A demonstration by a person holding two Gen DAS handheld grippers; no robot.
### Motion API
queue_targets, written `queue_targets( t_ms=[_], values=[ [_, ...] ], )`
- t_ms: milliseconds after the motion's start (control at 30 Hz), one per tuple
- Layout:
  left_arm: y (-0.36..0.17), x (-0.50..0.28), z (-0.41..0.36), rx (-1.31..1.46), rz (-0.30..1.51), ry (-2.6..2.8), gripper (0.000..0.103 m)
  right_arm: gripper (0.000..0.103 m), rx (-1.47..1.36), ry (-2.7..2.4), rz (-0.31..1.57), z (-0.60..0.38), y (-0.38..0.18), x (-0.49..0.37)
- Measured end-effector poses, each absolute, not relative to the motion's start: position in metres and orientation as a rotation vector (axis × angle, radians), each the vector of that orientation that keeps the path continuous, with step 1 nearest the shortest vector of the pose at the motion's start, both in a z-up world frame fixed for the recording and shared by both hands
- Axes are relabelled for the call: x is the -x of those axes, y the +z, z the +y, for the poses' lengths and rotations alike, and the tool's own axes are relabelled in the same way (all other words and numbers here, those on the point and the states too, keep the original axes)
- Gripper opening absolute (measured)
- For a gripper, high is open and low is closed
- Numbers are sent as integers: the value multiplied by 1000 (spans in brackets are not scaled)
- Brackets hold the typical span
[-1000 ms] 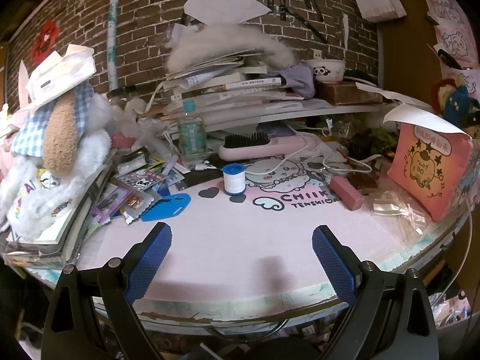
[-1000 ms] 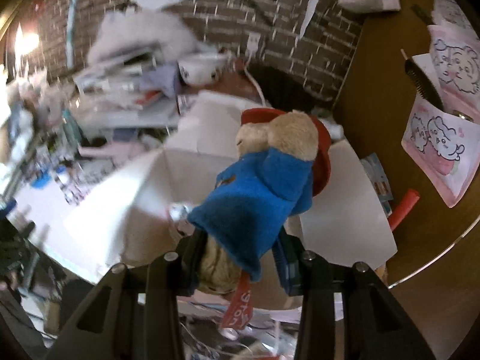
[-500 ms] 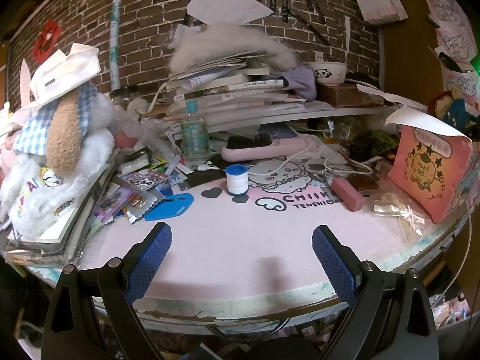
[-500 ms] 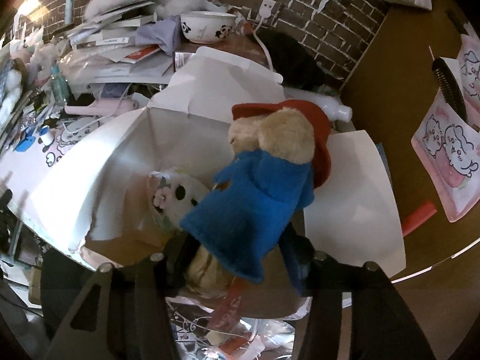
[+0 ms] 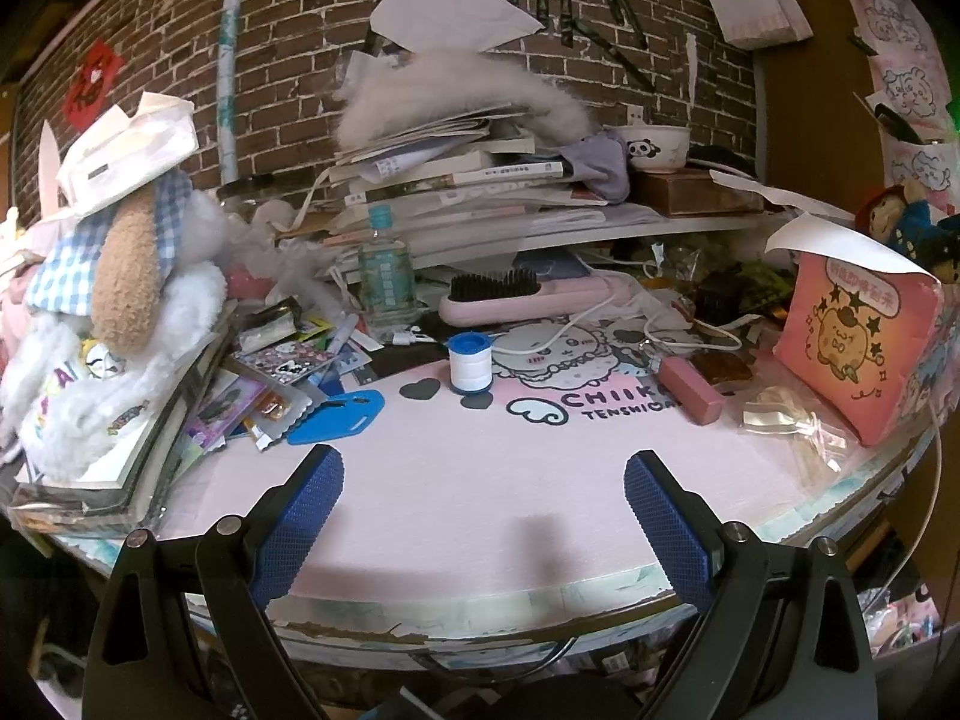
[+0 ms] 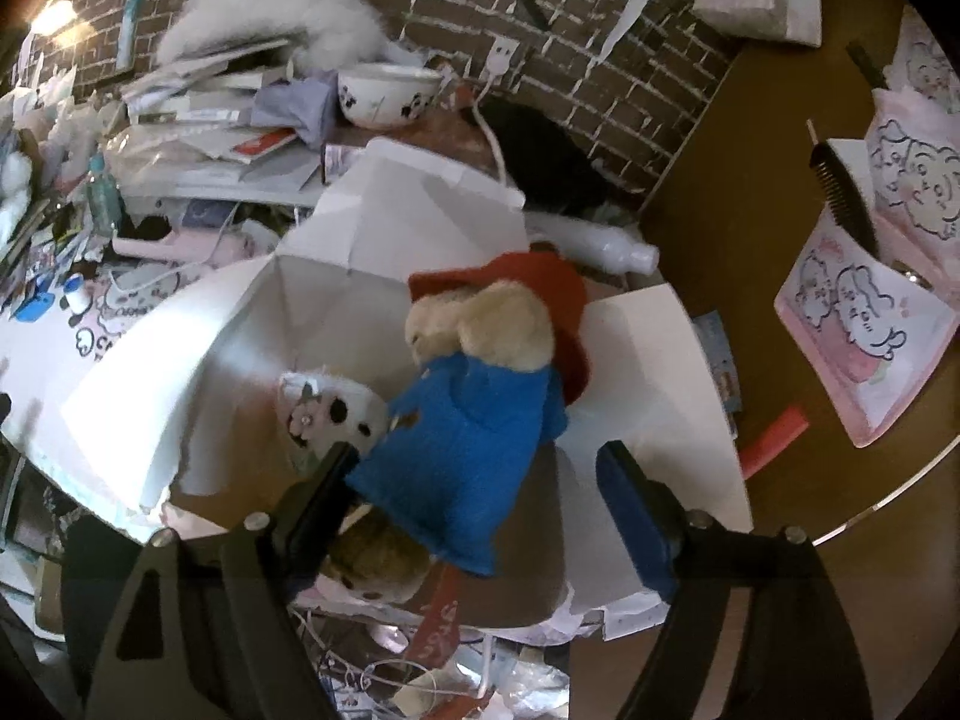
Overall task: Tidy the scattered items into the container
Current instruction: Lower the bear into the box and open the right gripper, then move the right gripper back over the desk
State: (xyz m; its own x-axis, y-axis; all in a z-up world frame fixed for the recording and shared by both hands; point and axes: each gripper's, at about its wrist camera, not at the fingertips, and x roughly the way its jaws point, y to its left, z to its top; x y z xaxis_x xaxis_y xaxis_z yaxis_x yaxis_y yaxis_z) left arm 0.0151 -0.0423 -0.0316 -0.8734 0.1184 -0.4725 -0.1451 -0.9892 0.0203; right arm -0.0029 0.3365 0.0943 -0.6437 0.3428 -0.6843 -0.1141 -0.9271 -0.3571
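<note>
A dark brick wall (image 5: pixel 288 54) with white mortar stood behind the cluttered desk (image 5: pixel 480 498); a brown panel (image 6: pixel 750 138) joined it, and a lamp (image 6: pixel 57 15) glowed.

The left tongs (image 5: pixel 483 489) have two black plastic arms, each with a triangular cut-out near the base, and each arm ends in a flat blue pad with a fine grid texture. Small round silver screws sit on the black arms just behind the pads. The right tongs (image 6: pixel 474 468) are built the same way, with black arms, silver screws and blue fingers (image 6: pixel 630 516), and their jaws are opening
</note>
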Motion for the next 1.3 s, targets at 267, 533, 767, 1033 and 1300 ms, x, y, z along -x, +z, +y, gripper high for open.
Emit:
queue_targets(
  t_ms=[267,533,767,1033,1300],
  values=[
    [-29,-16,-46,727,74,2919,94,37,1212,2634,-338,340,88,5],
    [-27,-19,-46,718,83,2918,94,34,1361,2610,-227,354,56,18],
    [-27,-18,-47,722,75,2921,94,50,1277,2645,-229,351,71,7],
    [-26,-17,-46,708,60,2922,94,51,980,2812,-195,339,125,-27],
    [-26,-18,-48,713,51,2929,94,61,565,3188,-44,292,164,-75]
  ],
)
